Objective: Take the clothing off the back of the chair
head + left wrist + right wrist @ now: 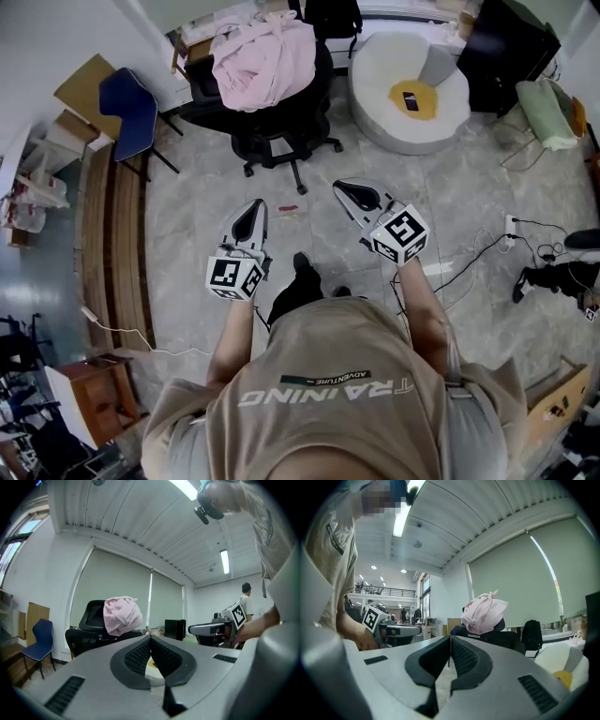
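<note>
Holding both tools level, we have the left gripper point(251, 214) and the right gripper point(347, 190) with jaws pressed together (nothing between the pads). Ahead of both tips, well apart, pink clothing point(265, 58) drapes over the black chair point(286, 117) back.

Bright, even light from ceiling tubes point(225, 561); fisheye bending and dark vignette at edges.
</note>
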Demonstrator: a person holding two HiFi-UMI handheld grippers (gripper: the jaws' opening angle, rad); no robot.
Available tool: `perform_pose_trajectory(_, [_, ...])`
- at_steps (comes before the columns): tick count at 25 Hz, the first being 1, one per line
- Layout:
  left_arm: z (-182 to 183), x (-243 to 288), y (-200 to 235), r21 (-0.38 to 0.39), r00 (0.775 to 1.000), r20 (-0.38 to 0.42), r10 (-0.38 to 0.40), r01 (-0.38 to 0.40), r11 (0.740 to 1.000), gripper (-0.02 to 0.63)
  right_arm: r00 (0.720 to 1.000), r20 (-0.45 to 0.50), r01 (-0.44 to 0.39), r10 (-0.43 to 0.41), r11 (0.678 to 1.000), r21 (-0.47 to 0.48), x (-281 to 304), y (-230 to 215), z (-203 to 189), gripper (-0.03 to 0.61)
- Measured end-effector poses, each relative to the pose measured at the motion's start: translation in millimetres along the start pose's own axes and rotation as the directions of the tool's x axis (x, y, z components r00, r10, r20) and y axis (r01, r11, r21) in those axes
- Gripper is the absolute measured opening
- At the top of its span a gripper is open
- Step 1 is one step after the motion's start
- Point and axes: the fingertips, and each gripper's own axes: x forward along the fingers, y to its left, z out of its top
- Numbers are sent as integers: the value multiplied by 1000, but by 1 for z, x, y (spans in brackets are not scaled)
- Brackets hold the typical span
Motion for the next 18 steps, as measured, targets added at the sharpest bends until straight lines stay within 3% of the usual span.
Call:
perform_pose_trajectory(6, [13,35,39,6,999,5,-42,42,999,13,1000,9,27,-27,1000,-7,40,-25,17,32])
perform_pose_trajectory(18, [25,89,111,24,985,18,-173,173,985,13,985,18,171,-171,985,-18,99,-66,30,32])
